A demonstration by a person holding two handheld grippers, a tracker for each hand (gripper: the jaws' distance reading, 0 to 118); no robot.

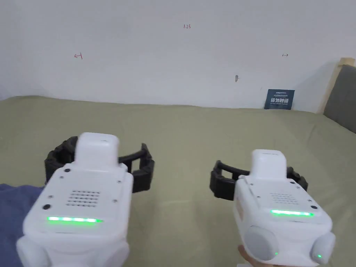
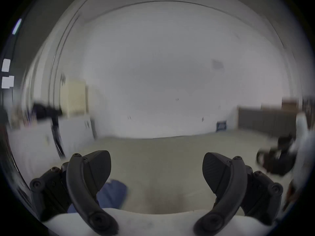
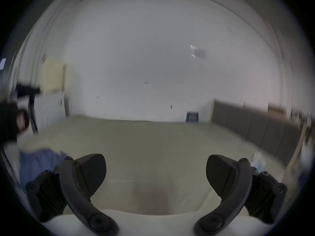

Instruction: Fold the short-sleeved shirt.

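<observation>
- Hovering over the green bed (image 1: pixel 194 132): left gripper (image 2: pixel 156 173), right gripper (image 3: pixel 156 173), jaws gaping wide, gripping nothing.
- Lying left of the left gripper: blue shirt (image 1: pixel 14 212).

We see open olive bed sheet (image 1: pixel 194 132) ahead of both grippers, up to the wall. A blue shirt (image 1: pixel 14 212) lies at the near left edge; a grey headboard (image 1: pixel 342 97) bounds the right edge.

left claw (image 2: pixel 156 173) empty, right claw (image 3: pixel 156 173) empty, jaws apart
</observation>
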